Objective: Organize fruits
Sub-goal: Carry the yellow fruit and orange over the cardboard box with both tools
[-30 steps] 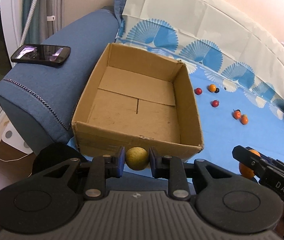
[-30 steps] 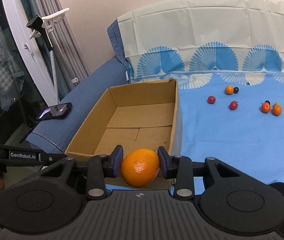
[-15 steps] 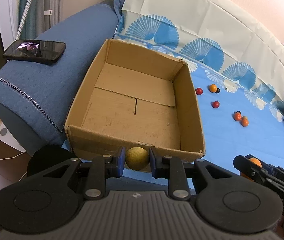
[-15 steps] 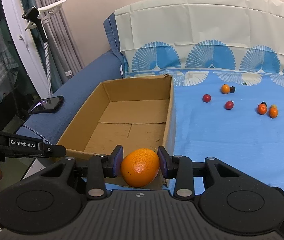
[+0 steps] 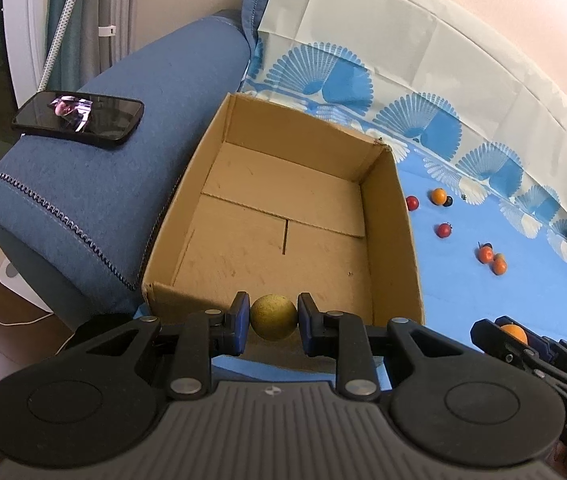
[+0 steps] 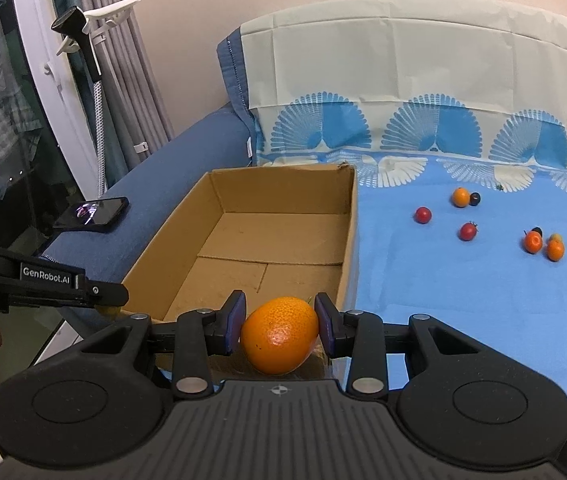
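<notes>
An open, empty cardboard box (image 5: 283, 216) sits on a blue cloth, also in the right wrist view (image 6: 267, 240). My left gripper (image 5: 274, 318) is shut on a round yellow-green fruit (image 5: 274, 317) at the box's near wall. My right gripper (image 6: 280, 330) is shut on an orange (image 6: 279, 334) just before the box's near right corner; it also shows in the left wrist view (image 5: 513, 332). Several small red and orange fruits (image 6: 467, 231) lie on the cloth to the right of the box, also in the left wrist view (image 5: 443, 230).
A phone (image 5: 77, 114) lies on the blue sofa armrest (image 5: 123, 160) left of the box. A patterned sheet (image 6: 423, 88) covers the sofa back. A white stand with a holder (image 6: 83, 32) and curtains are at the left. The floor shows at lower left.
Both grippers have moved a little closer to the box, each still holding its fruit. The box looks larger and lower in both views.
</notes>
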{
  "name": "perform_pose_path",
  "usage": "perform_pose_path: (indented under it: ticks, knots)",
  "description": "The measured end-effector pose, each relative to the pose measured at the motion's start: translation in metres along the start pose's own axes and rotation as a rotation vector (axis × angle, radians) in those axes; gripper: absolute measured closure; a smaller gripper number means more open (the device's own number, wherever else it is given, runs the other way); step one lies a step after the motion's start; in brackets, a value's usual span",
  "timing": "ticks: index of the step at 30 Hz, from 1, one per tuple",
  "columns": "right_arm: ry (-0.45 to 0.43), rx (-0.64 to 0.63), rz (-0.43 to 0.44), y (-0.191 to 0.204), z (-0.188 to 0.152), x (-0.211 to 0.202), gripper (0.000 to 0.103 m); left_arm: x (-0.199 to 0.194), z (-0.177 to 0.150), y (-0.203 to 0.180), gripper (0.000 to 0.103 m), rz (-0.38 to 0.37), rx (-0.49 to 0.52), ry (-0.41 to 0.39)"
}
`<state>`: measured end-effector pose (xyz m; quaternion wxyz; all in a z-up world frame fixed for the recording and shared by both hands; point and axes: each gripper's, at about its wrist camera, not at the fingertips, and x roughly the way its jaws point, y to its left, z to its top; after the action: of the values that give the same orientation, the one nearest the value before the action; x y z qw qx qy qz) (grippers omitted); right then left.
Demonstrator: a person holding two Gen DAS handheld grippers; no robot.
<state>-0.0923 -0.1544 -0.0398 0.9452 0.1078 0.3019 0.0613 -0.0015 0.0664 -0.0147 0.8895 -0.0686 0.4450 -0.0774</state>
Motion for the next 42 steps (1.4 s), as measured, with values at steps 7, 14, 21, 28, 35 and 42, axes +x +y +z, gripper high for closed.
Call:
perform_pose_path:
  ticks: [7,14,21,28,35,42]
  knots:
    - [0.016,-0.018,0.005,0.002,0.006,0.021,0.063,0.014,0.012,-0.002,0.075,0.012,0.012,0.005]
    - [0.051,-0.015,-0.008,-0.002,0.008,0.054,0.063,0.046,0.029,-0.004,0.075,0.043,0.031,0.031]
    - [0.077,-0.032,-0.004,-0.003,0.011,0.086,0.063,0.077,0.043,-0.007,0.075,0.063,0.053,0.051]
    - [0.102,-0.041,0.003,-0.005,0.014,0.114,0.063,0.104,0.052,-0.007,0.075,0.090,0.070,0.071]
    - [0.130,-0.055,0.010,-0.005,0.015,0.139,0.063,0.132,0.055,-0.005,0.075,0.118,0.088,0.106]
    - [0.171,-0.079,0.016,-0.003,0.010,0.158,0.063,0.155,0.052,-0.001,0.075,0.141,0.101,0.144]
